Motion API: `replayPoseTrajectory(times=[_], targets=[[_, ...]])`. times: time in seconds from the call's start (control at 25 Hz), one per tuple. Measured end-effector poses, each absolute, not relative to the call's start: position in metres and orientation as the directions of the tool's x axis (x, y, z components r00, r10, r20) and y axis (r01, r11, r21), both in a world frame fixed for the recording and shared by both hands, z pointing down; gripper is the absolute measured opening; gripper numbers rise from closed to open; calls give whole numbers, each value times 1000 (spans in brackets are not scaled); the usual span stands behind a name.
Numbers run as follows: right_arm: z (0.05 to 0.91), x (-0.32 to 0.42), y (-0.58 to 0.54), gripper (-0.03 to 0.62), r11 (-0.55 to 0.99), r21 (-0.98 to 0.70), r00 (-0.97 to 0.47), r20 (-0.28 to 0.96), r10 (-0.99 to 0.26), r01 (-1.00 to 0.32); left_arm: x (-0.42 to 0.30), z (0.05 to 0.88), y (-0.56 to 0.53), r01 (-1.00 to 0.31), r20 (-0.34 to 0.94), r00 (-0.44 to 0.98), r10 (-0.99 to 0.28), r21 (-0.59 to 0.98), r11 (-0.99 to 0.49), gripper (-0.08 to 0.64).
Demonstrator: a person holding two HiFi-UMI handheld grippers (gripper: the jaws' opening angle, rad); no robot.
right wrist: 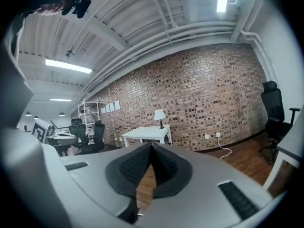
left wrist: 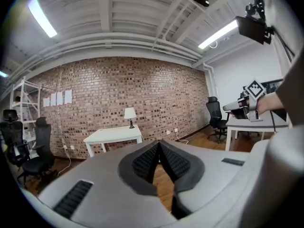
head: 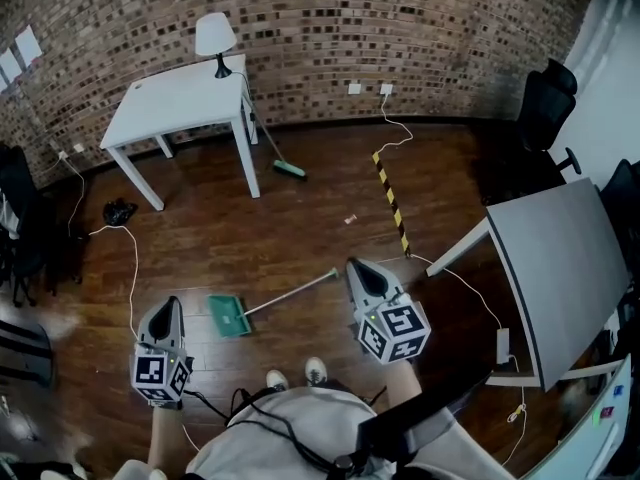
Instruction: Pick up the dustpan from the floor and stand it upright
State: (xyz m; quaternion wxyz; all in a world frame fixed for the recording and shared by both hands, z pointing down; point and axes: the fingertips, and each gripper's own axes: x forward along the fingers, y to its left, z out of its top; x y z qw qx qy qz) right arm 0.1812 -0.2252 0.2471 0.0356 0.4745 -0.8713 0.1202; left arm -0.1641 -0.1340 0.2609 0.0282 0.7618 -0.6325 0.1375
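Two grippers up in front of me, and neither has anything in it. My left gripper sits low on the left of the head view, and in its own view the ridged pads are pinched together at the tips, with only a sliver of floor showing in the slit below them. It's the same on my right gripper: pads closed tip to tip and empty. Down on the wooden floor lies the green dustpan, flat on its side. It's just ahead of my shoes and between the two grippers as the head view frames it. The pan end lies nearer the left gripper, and the long pale handle runs up and right until its tip shows just beside the right gripper's nose. Whether that gripper is touching it I cannot tell. Both gripper views look across the room, not down at the pan. They take in the brick wall, the white table and the lamp on it. A green-headed broom leans by the table's leg, striped tape runs along the boards, and a grey desk stands off to my right.
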Motion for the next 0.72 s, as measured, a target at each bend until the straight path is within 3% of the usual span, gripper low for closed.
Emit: replayPoseTrajectory(times=[0.44,0.52,0.72], targets=[[262,136,-251,-14,554,-40,-544,260,-798,-832,-179,260,-185,-953,184,267,-946,-91,-287,-6],[274,131,-259,25,556,-36,-543,277,-793,-830,-177,273,-196,-937,210,306,-928,-103,-333,15],[326,126,-280,26,538,-180,-566,303,-767,-824,-161,335,-218,-870,351,408,-843,-131,-475,18]])
